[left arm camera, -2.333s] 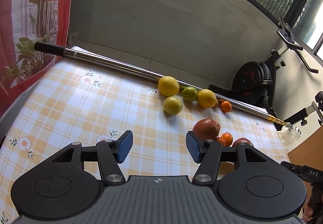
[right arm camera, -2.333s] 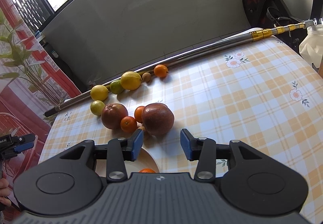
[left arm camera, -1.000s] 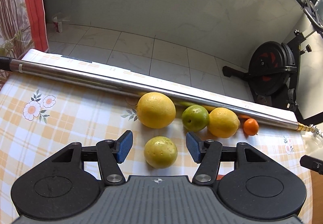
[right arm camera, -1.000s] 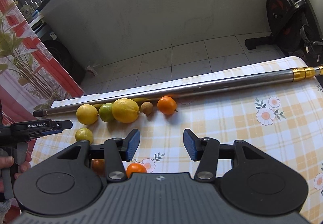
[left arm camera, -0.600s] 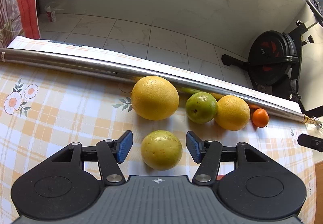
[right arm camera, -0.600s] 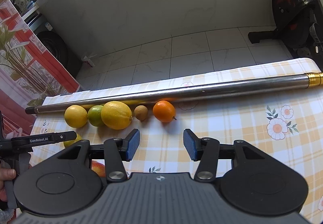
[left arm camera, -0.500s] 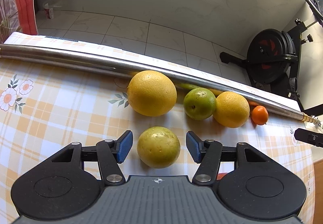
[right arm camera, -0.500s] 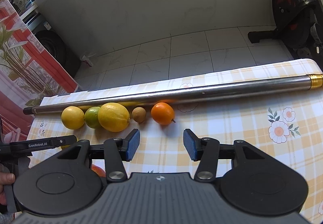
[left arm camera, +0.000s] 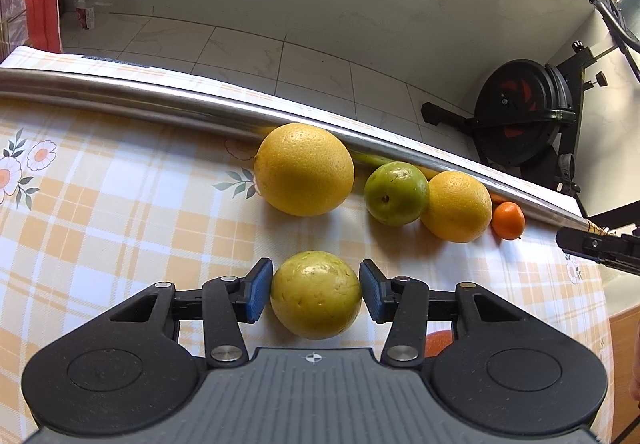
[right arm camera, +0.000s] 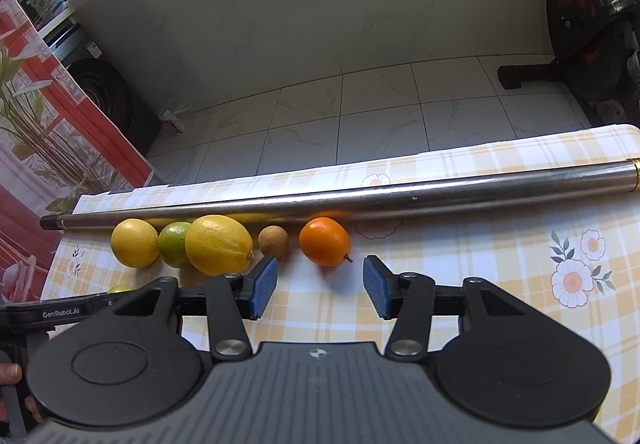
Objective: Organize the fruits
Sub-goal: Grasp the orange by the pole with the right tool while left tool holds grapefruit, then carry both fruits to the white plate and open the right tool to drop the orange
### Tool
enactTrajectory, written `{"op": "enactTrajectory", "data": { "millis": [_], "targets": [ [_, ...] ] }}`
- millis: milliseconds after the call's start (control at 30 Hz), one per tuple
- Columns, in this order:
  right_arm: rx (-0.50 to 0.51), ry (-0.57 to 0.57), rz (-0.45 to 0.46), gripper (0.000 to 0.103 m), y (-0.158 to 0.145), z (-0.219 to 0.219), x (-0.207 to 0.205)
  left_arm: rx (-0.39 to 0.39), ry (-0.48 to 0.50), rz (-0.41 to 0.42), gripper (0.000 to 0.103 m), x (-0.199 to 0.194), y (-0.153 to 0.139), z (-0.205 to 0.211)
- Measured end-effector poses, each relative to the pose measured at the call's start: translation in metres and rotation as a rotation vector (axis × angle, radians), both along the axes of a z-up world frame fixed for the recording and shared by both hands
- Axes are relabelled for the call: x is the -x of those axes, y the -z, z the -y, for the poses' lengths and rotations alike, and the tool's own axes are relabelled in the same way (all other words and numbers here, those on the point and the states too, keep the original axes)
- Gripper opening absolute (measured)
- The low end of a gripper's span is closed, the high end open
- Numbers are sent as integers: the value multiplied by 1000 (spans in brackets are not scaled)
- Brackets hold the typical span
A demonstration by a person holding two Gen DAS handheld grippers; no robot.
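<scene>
I see the yellow-green fruit (left arm camera: 316, 294) on the table (left arm camera: 120, 204), just in front of the fruit row (left arm camera: 372, 184) along the steel pole (left arm camera: 160, 102). Left gripper (left arm camera: 316, 294) has just been closing, pads touching both its sides. Right gripper (right arm camera: 319, 286) apart, empty, near the orange (right arm camera: 325, 241).

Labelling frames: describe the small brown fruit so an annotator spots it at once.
Find the steel pole across the checked tablecloth; a row of fruit sits against it. The small brown fruit lies between the big lemon and the orange, the only dull brown, smallest one.
</scene>
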State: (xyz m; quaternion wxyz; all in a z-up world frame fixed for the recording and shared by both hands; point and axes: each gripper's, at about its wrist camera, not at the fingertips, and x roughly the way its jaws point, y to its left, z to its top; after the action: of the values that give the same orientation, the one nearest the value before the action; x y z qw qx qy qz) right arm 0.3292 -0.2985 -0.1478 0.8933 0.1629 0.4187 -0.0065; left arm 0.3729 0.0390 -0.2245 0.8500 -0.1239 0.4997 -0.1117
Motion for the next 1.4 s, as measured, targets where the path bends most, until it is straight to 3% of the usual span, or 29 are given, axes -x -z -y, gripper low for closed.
{"op": "enactTrajectory", "data": {
  "millis": [333, 633, 700, 867, 1133, 1400],
  "targets": [
    [10, 25, -9, 51, 12, 4, -36, -22, -12, 88, 50, 30, -18, -10],
    [127, -59, -118, 53, 35, -14, -64, 6, -11, 107, 50, 37, -25, -10],
    [128, -61, -123, 53, 37, -17, -64, 6, -5, 109, 50, 40, -27, -10],
    [150, -83, -149, 42, 40, -24, -66, 12, 2, 100, 50, 46, -27, -8],
    [122, -60, -127, 41, 32, -19, -53, 8, 9, 118, 50, 53, -37, -6],
    [91, -47, -73, 41, 2, -15, -21, 15, 26, 161, 50, 71, -63, -1]
  ]
}}
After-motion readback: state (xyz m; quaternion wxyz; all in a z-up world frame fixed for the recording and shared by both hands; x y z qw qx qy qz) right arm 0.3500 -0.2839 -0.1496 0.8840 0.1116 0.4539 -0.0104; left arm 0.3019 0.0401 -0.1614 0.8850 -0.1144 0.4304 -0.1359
